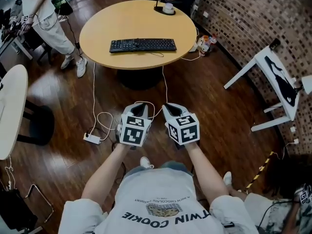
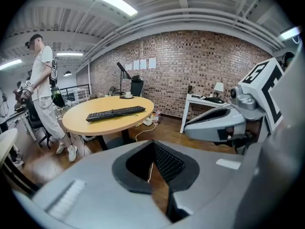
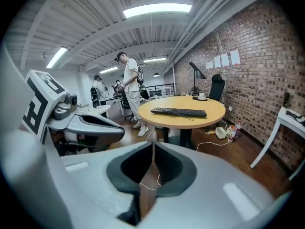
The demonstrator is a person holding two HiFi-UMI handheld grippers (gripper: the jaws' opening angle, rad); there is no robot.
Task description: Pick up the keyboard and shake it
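The long black computer keyboard (image 1: 143,45) is lying on the round light-wood table (image 1: 136,18), toward the table's near edge, with its long axis running crosswise to the person. The left gripper (image 1: 138,108) and right gripper (image 1: 170,108) are hanging side by side, well short of the table. Both have their jaws pressed together, gripping nothing, and neither is clearly nearer.

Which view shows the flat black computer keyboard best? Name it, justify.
The head view: the flat black computer keyboard lies whole, seen from above, on the round tan wooden table. Left gripper view: the keyboard is distant, nearly edge-on. Right gripper view: the keyboard looks likewise.
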